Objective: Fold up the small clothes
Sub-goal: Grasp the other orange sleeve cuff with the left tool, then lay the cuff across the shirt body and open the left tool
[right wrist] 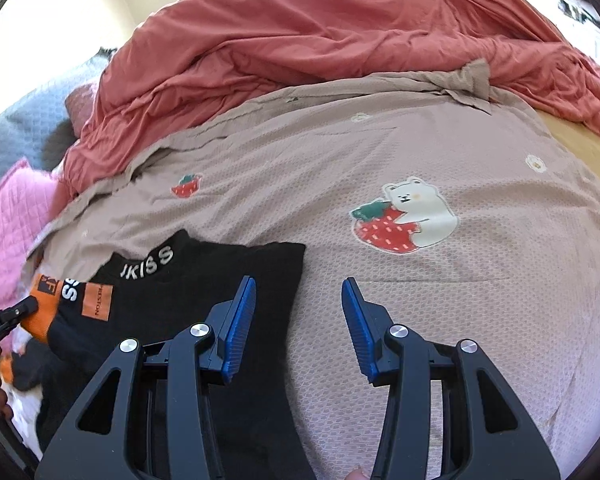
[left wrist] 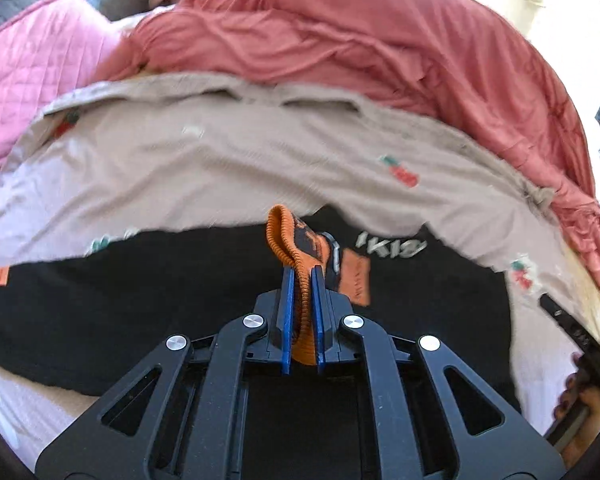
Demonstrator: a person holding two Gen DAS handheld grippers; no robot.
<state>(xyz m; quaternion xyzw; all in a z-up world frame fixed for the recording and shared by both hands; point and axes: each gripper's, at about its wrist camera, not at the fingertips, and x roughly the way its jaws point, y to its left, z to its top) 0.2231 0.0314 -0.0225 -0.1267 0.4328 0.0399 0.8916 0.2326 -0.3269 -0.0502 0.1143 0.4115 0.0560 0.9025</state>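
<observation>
From my left gripper (left wrist: 300,280) I see its blue pads clamped tight on the orange ribbed cuff (left wrist: 286,236) of the black top (left wrist: 140,312), the knit bunched up between them and sticking out past the tips. The rest of the top spreads out below and to both sides of that gripper on the beige strawberry-print sheet (left wrist: 220,168), with an orange patch (left wrist: 356,282) just right of the fingertips (this view is blurred, so the white lettering reads poorly). My right-hand camera gives what the left cannot: the collar lettering is sharp, the top's straight edge ends just left of my right gripper (right wrist: 299,304), and a bear-and-strawberry print (right wrist: 404,220) lies ahead and to its right. That gripper's jaws stand partly apart with nothing between them, over the sheet beside the top. At its far left the left gripper's tip pinches the orange cuff. A rumpled red blanket (right wrist: 320,28) lies beyond the sheet in both views.
</observation>
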